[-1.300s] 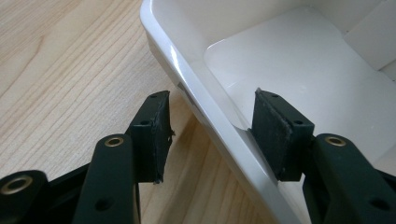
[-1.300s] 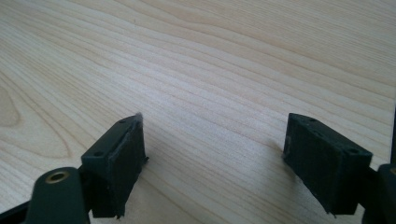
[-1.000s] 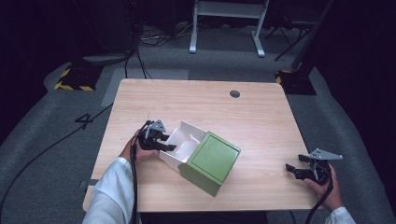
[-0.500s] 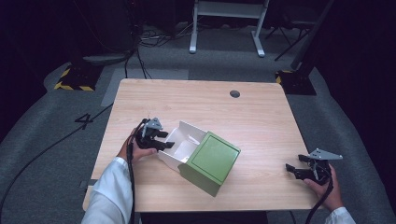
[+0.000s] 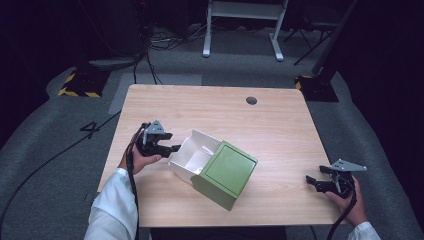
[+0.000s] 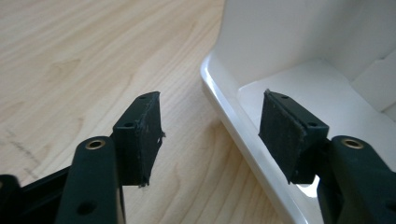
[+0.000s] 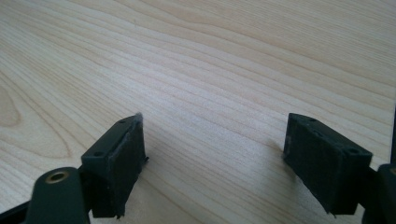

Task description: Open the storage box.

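Left gripper (image 6: 210, 140) backed off, opening; box rim (image 6: 243, 135) between fingers (image 6: 140, 135).

The high view looks down and forward over the whole light wooden counter (image 5: 280, 130). Both tool-mounted views skim it closely; the left shares the open white box's rim (image 6: 233, 126) (image 5: 192, 150).

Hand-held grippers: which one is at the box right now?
The left hand-held gripper, its open jaws astride the white box's rim; the right hand-held gripper sits apart over bare table.
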`<state>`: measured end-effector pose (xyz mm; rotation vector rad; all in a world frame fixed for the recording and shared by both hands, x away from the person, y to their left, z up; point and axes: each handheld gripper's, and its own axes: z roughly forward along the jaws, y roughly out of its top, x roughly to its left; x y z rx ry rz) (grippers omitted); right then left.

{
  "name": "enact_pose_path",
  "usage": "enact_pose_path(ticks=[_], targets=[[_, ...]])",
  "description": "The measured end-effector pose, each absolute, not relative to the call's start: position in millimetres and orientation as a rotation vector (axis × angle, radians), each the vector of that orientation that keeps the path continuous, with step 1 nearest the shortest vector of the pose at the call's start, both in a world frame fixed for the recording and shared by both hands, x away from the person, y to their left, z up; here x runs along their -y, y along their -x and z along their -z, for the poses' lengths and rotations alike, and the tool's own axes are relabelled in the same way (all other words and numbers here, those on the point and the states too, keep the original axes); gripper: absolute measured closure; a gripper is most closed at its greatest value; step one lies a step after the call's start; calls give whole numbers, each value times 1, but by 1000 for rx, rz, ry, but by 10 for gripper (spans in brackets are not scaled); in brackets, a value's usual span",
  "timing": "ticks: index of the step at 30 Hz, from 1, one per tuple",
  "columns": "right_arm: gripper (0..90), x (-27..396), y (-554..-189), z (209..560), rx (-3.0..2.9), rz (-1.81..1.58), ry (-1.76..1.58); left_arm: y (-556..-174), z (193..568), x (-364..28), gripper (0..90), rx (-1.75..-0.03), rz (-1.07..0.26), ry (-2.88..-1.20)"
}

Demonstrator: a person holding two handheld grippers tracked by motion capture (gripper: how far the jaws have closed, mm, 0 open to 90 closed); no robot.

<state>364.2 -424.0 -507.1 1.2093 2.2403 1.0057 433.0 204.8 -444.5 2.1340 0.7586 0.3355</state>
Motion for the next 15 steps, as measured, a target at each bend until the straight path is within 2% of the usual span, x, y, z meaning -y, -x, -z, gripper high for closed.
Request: enact_pose_path(ticks=[6,15], targets=[[209,424,-364,507,-2240,-1006,-1209,-424,434,-215,286,-777,-460,-2131],[209,424,-364,507,-2240,-1006,-1209,-410,429,-230,230,-820,-564,-2157]])
